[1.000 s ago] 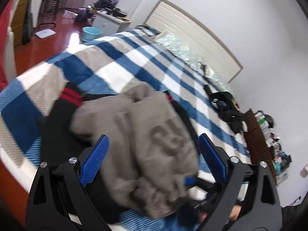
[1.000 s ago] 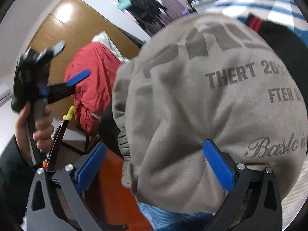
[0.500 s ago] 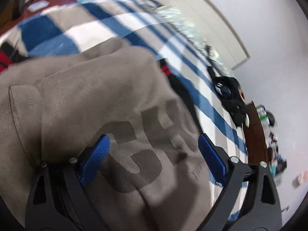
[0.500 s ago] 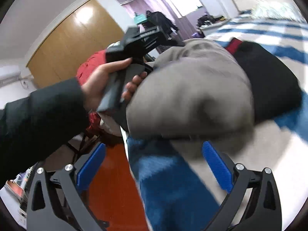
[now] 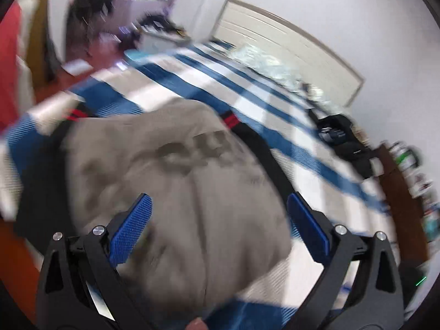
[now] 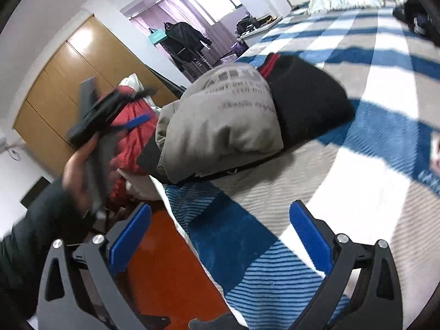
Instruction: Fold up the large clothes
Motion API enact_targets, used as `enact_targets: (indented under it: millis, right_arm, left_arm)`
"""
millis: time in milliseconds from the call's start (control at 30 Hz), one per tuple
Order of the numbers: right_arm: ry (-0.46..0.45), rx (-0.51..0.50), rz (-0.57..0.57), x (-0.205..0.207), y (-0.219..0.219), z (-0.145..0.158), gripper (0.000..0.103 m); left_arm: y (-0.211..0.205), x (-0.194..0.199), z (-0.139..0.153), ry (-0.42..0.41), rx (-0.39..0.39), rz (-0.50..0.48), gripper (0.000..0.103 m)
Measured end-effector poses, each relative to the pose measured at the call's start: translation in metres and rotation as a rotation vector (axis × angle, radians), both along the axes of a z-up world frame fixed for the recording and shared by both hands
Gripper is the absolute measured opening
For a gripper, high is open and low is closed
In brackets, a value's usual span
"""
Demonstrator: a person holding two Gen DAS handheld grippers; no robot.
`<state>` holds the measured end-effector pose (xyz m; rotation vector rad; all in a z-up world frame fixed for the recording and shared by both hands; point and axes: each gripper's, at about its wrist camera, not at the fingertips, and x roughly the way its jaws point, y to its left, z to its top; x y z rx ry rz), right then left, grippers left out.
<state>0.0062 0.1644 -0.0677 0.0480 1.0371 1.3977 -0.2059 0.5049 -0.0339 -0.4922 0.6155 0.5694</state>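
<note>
While the bed (image 6: pixel 343 148) stretches ahead of both tools, we see the grey sweatshirt (image 6: pixel 220 126) bundled on a black garment (image 6: pixel 305 101) at the mattress edge, just beyond our left gripper (image 5: pixel 218 228) and well ahead of our right gripper (image 6: pixel 220 231). Both stand wide open, gripping nothing. The loose bundle could slump apart or slide toward the floor if nudged.

Grey-brown sweatshirt (image 6: pixel 220 126) with dark lettering — black garment (image 6: pixel 305 101), red stripes — blue-white-beige checked blanket (image 6: pixel 371 88).
</note>
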Motion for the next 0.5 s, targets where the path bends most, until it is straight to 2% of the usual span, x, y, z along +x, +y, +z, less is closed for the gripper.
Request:
enact_targets:
  millis: [67,133,233,333,400,500]
  right_arm:
    - [-0.069,-0.037,0.021,-0.006,0.007,0.019,0.099]
    - [-0.165,-0.068,0.077,-0.019,0.019,0.034,0.099]
    - [-0.235,-0.050,0.177,-0.037,0.030,0.050,0.099]
    - [-0.360,-0.005,0.124,-0.049,0.032,0.067,0.099]
    - [-0.377,-0.005,0.088,-0.051,0.033,0.074,0.099]
    - [-0.329,-0.011,0.049,-0.048,0.034,0.079,0.099]
  left_arm:
    - [-0.034,-0.017,0.008,0.046,0.097,0.036,0.096]
    - [-0.073,-0.037,0.012,0.044,0.149,0.028,0.096]
    - [-0.098,-0.054,0.009,0.048,0.124,0.019,0.096]
    - [-0.114,-0.067,0.012,0.039,0.126,0.060,0.096]
    - [-0.124,-0.072,0.020,0.015,0.140,0.074,0.096]
    - [-0.136,-0.067,0.029,0.001,0.182,0.059,0.096]
